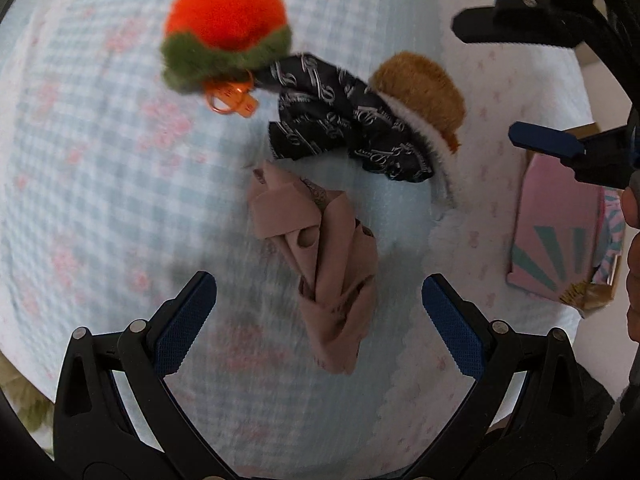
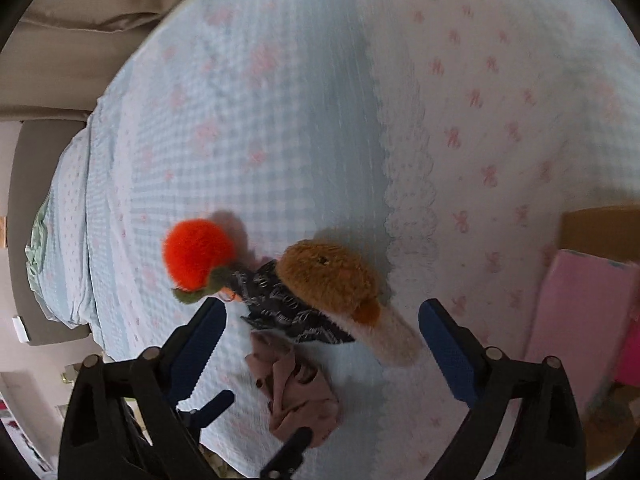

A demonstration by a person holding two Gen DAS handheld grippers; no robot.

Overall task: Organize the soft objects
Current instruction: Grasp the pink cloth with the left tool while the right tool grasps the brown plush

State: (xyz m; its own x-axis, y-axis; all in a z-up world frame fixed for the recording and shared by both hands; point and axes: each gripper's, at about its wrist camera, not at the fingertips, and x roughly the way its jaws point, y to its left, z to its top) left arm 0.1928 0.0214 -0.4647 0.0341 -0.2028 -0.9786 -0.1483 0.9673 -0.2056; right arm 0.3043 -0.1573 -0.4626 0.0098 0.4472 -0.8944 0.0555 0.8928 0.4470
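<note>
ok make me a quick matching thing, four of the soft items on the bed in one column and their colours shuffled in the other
Things:
1. pom-pom keychain
2. scarf
3. folded cloth
4. plush toy

Colours:
A. black with white lettering
B. brown fur with a white edge
C. orange with a green ruff
D. plain dusty beige

Pairs: 1-C, 2-A, 3-D, 4-B

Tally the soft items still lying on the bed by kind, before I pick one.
Fuzzy plush items: 2, the orange plush with green trim and the brown plush
Crumpled cloths: 2, the black patterned cloth and the beige cloth
Total: 4
</note>
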